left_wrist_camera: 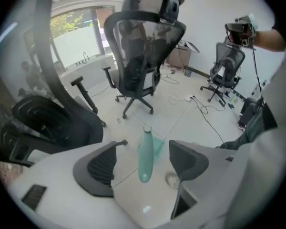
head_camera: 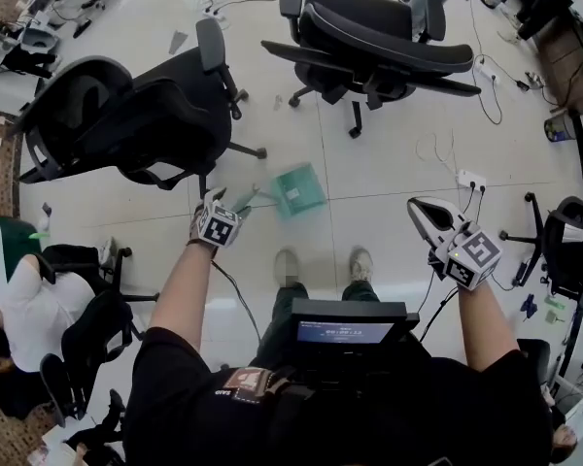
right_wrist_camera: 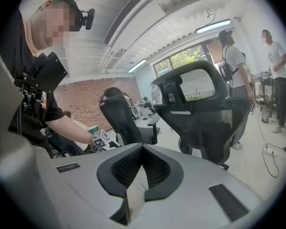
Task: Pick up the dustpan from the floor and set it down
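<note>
- Hanging nearest on the right, the right gripper [right_wrist_camera: 143, 148] has its pads pressed together on nothing and points out at the room, idle.
- Left gripper [left_wrist_camera: 145, 143] points steeply down with its tongs spread wide. The teal handle lines up between the pads but lies well below them, untouched.
- Dustpan [head_camera: 299, 190] lies flat on the floor [head_camera: 389, 178], just beyond the person's shoes [head_camera: 360, 263], handle toward the left gripper.
- Judgement: the pan is grounded and ungripped, so this is either the moment before the grasp or just after the release. The frames alone do not decide which.
- Next move, if a grasp: lower the left gripper straight along the handle, keep the pads either side of it, then close.
- Room: bare tile near and right of the pan.
- Edges: the left chair [head_camera: 126, 115] has base legs close on the pan's left. The far chair [head_camera: 379, 51] stands beyond it, and a power strip [head_camera: 471, 179] with cables lies to the right.
</note>
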Tool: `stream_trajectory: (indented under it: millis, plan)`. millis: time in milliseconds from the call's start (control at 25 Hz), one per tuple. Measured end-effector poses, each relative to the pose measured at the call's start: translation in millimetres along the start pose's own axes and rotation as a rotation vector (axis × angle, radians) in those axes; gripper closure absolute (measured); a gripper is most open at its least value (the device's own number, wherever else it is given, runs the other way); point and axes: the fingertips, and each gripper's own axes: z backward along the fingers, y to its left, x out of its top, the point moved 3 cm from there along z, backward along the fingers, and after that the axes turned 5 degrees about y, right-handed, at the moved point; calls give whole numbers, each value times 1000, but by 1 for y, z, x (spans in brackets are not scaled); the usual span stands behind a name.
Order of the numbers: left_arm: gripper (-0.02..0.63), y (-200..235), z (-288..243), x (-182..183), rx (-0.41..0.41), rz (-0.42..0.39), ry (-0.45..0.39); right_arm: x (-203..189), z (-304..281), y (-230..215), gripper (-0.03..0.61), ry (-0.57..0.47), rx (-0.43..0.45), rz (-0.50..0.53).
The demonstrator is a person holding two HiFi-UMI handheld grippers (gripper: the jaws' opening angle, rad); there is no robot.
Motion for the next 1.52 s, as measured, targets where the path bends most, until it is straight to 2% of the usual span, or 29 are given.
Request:
stream_trajectory:
  millis: [120, 240, 360, 480, 600, 720, 800, 920, 1000, 1080, 1200, 1280, 1360, 1440, 1520]
  plan:
    - [232, 2, 70, 8, 11, 128, -146, 25, 16, 12, 569, -25, 3, 25]
    - [242, -2, 156, 31, -3, 217, -354, 55, 37, 26, 569, -59, 4, 51]
    - [303, -29, 248, 57, -56, 263, -564, 84, 71, 47, 569, -93, 0, 65]
    - [384, -71, 325, 80, -117, 233, -748, 107, 108, 65, 569, -130, -1, 97]
    - [449, -121, 372, 90, -128, 166, -859, 118, 152, 75, 569, -178, -11, 128]
    - [508, -170, 408, 98, -134, 185, -947, 127, 210, 80, 569, -244, -13, 159]
    - [518, -205, 430, 103, -159, 205, -1016, 129, 247, 82, 569, -272, -1, 183]
    - [537, -248, 451, 103, -158, 241, -1078, 122, 287, 79, 569, -277, 19, 208]
    - [582, -267, 455, 99, -161, 304, -1097, 110, 303, 73, 569, -268, 27, 216]
    - [589, -286, 456, 92, -189, 366, -1115, 94, 318, 68, 569, -262, 31, 207]
    - [591, -315, 467, 77, -200, 368, -1136, 76, 342, 75, 569, -262, 28, 196]
    - [591, -329, 479, 60, -200, 360, -1148, 66, 357, 94, 569, -266, 25, 202]
    - [591, -339, 494, 35, -219, 388, -1175, 54, 369, 125, 569, -269, 20, 211]
    - [591, -344, 503, -1, -224, 399, -1190, 40, 378, 164, 569, -272, 6, 224]
    - [591, -350, 510, -45, -221, 374, -1174, 24, 382, 210, 569, -277, -13, 230]
